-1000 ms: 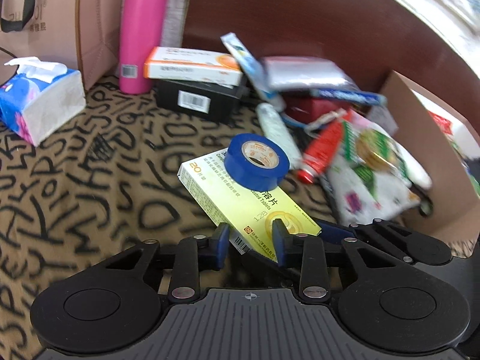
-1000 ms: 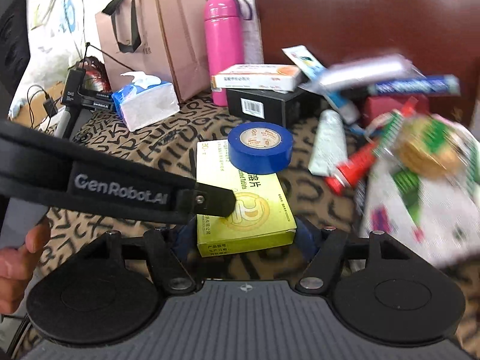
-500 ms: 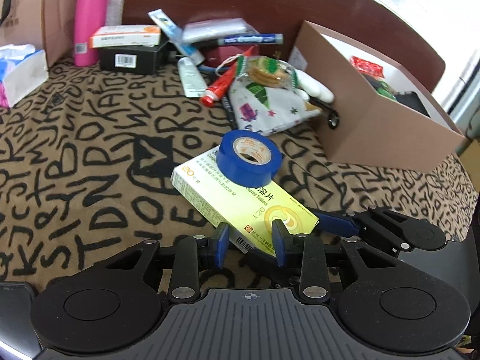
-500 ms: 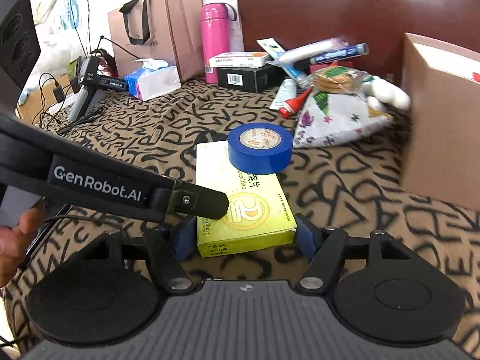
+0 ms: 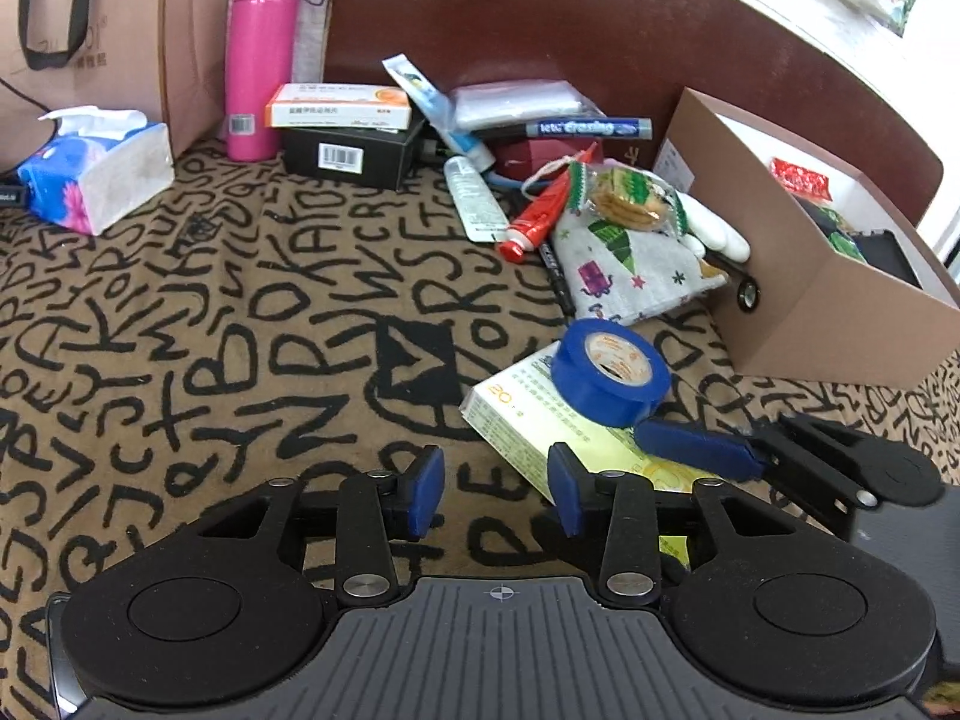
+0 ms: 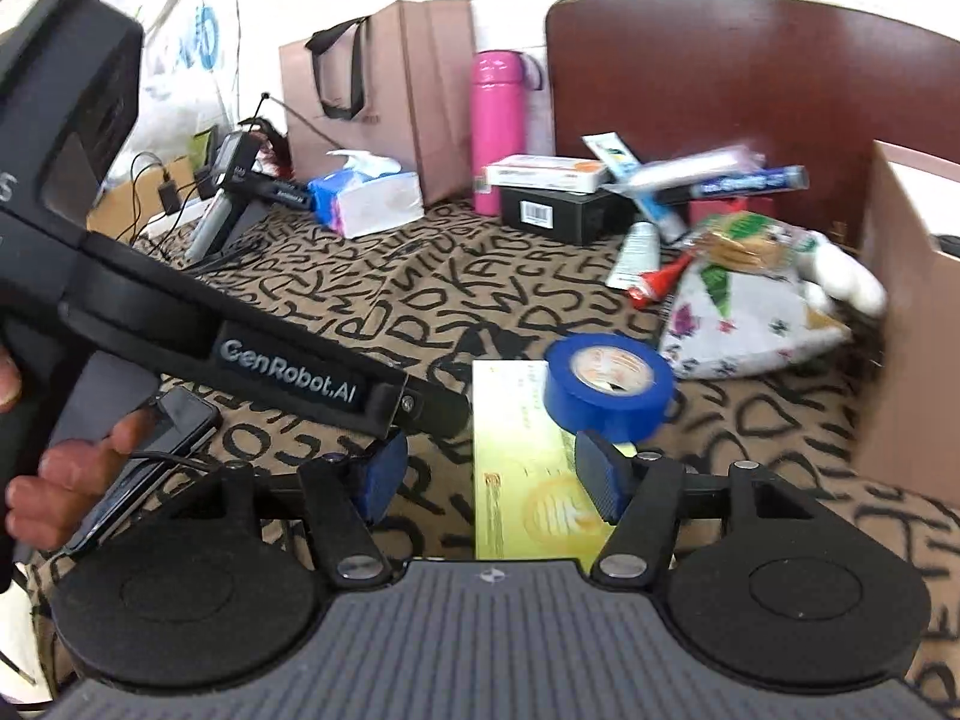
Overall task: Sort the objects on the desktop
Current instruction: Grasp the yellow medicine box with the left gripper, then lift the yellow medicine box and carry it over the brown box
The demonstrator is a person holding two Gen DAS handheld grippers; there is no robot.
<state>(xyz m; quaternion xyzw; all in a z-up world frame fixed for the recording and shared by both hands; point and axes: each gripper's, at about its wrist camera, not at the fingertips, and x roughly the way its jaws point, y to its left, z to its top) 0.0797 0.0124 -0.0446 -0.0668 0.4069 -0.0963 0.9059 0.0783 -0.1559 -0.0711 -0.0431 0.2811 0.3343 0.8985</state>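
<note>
A yellow medicine box point(image 5: 528, 426) lies on the lettered cloth with a blue tape roll point(image 5: 609, 369) on top. My left gripper point(image 5: 495, 495) is open, and the box lies just right of its gap. My right gripper point(image 6: 492, 477) is open with its jaws either side of the box's point(image 6: 516, 450) near end, the tape roll point(image 6: 606, 384) just beyond. One right finger point(image 5: 696, 450) shows in the left wrist view, lying over the box.
An open brown cardboard box point(image 5: 798, 276) stands at the right. A pile of tubes, markers, a snack bag and a printed cloth point(image 5: 630, 258) lies beside it. A pink bottle point(image 5: 258, 60), stacked boxes, a tissue pack point(image 5: 96, 174) and a paper bag stand behind. A phone point(image 6: 150, 450) lies at left.
My left gripper has let go of the yellow box and opened, shifting left. The box with the tape roll now rests on the cloth. My right gripper has shifted left around it.
</note>
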